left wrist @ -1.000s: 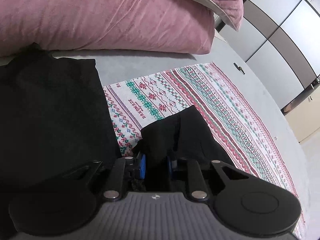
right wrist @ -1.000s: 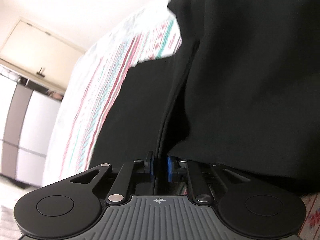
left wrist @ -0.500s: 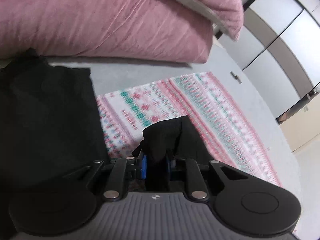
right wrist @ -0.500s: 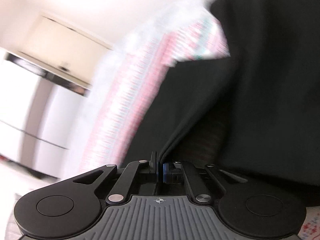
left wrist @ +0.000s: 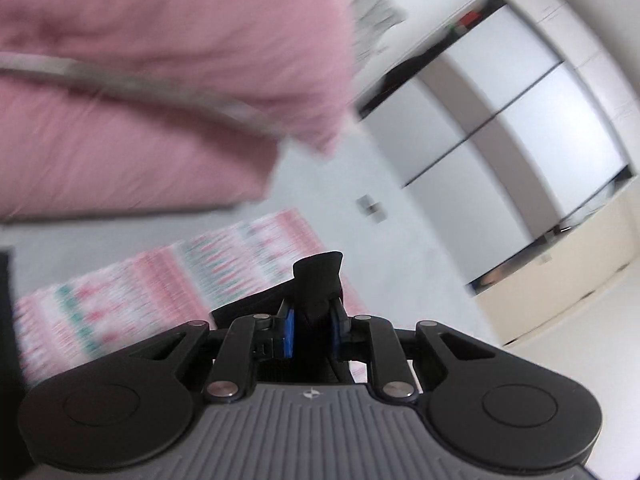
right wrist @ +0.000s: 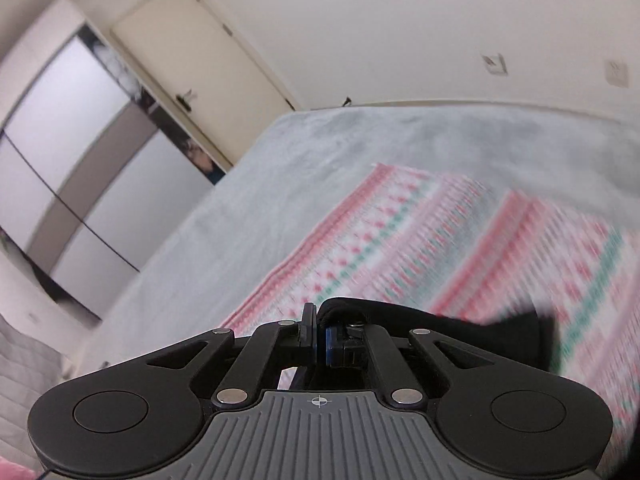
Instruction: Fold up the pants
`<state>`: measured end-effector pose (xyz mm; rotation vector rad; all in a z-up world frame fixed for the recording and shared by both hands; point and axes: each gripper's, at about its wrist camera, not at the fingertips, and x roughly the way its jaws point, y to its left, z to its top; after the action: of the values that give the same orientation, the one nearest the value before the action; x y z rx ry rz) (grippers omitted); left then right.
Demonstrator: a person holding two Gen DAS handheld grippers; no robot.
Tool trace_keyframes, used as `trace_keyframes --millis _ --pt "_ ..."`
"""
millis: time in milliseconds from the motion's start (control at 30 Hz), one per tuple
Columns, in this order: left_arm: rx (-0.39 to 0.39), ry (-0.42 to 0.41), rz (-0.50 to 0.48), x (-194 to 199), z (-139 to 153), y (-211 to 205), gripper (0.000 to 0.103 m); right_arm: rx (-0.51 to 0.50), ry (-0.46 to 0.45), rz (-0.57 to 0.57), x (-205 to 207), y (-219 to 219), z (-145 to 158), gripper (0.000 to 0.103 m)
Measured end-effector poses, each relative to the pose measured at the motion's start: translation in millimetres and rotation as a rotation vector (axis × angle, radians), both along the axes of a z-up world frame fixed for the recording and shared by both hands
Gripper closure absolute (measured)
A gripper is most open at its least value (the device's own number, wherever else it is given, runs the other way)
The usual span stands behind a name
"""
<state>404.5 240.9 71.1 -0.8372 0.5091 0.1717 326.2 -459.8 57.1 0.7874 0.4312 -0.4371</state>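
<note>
The black pants (left wrist: 318, 276) are pinched in both grippers. My left gripper (left wrist: 311, 334) is shut on a bunched corner of the pants, which sticks up between the blue pads above the patterned cloth (left wrist: 120, 300). My right gripper (right wrist: 320, 338) is shut on a thin black edge of the pants (right wrist: 500, 332), which trails off to the right over the patterned cloth (right wrist: 460, 248). Most of the pants hang below both cameras and are hidden.
Two pink pillows (left wrist: 160, 80) lie at the head of the grey bed (right wrist: 320, 168). A wardrobe with sliding doors (left wrist: 520, 120) stands beside the bed. A closed door (right wrist: 192, 72) and a white wall lie beyond the bed's far edge.
Both grippers have lifted and tilted up with the pants. The black cloth that filled both views has dropped out of sight. The room and the pillows now fill the views.
</note>
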Motion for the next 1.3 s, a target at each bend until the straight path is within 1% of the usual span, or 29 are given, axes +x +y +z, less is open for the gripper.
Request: trace_keyframes --millis 33,67,100,133,167,233,300,333,400,433,467,500,533,567,600,633,667,733,800,833,867,967,1067,1133,1233,1300 --pt "0.004 -0.053 -0.006 -1 9 -2 0.057 -0.007 -0.061 0.019 3 3 19 0.098" --pt "0.016 -0.104 -0.007 -4 15 -4 0.057 -0.043 -0.126 0.041 1 8 38 0.098" --pt "0.035 -0.146 -0.005 -6 18 -5 0.057 -0.097 -0.188 0.06 -1 12 56 0.098" --pt "0.042 -0.17 -0.003 -9 15 -5 0.057 -0.149 -0.246 0.077 -7 16 71 0.098" --pt "0.033 -0.175 -0.002 -11 7 -3 0.056 -0.183 -0.286 0.088 -13 17 78 0.098" --pt "0.011 -0.128 -0.002 -10 -20 2 0.057 -0.208 -0.332 0.102 -25 10 80 0.098" --pt "0.013 -0.039 -0.001 -6 -61 4 0.056 -0.203 -0.338 0.113 -35 -1 62 0.098" --pt "0.032 0.018 0.001 -4 -88 2 0.056 -0.22 -0.311 0.119 -36 -5 45 0.098" --pt "0.087 0.13 0.011 0 -137 0 0.056 -0.253 -0.222 0.143 -35 -8 4 0.098" --pt "0.111 0.219 0.01 4 -163 0 0.056 -0.252 -0.16 0.152 -32 -9 -25 0.098" --pt "0.109 0.326 0.005 10 -189 2 0.056 -0.236 -0.084 0.16 -27 -9 -58 0.098" --pt "0.077 0.362 0.014 9 -206 7 0.056 -0.205 -0.021 0.159 -24 -9 -88 0.098" --pt "0.061 0.325 0.021 5 -210 10 0.056 -0.152 0.047 0.14 -22 -12 -122 0.098" --pt "0.084 0.319 0.019 3 -206 8 0.056 -0.116 0.159 0.13 -13 -14 -146 0.098" --pt "0.118 0.318 0.011 2 -200 4 0.056 -0.093 0.243 0.121 -6 -17 -163 0.098" --pt "0.145 0.31 0.001 2 -198 2 0.056 -0.079 0.234 0.104 -10 -17 -171 0.098" --pt "0.167 0.309 -0.007 0 -197 1 0.056 -0.074 0.213 0.09 -13 -17 -171 0.098" --pt "0.157 0.318 -0.008 0 -201 2 0.056 -0.053 0.157 0.082 -20 -13 -163 0.098" --pt "0.134 0.318 0.002 1 -204 4 0.056 -0.014 0.109 0.076 -23 -14 -156 0.094" --pt "0.142 0.317 0.001 0 -201 3 0.056 0.01 0.098 0.058 -24 -17 -151 0.093" --pt "0.161 0.318 -0.004 -3 -199 -1 0.056 0.044 0.09 0.043 -26 -19 -147 0.092" --pt "0.19 0.317 -0.01 -5 -195 -4 0.056 0.188 0.078 -0.044 -35 -45 -162 0.092" --pt "0.185 0.313 -0.007 -5 -196 -3 0.056 0.365 0.038 -0.139 -45 -71 -188 0.092" --pt "0.18 0.314 -0.004 -5 -196 -3 0.056 0.432 0.024 -0.163 -47 -77 -198 0.092" --pt "0.182 0.316 0.002 -5 -196 -4 0.056 0.429 -0.001 -0.163 -42 -74 -196 0.092" --pt "0.199 0.316 0.001 -5 -196 -7 0.056 0.405 -0.009 -0.161 -38 -71 -191 0.092"
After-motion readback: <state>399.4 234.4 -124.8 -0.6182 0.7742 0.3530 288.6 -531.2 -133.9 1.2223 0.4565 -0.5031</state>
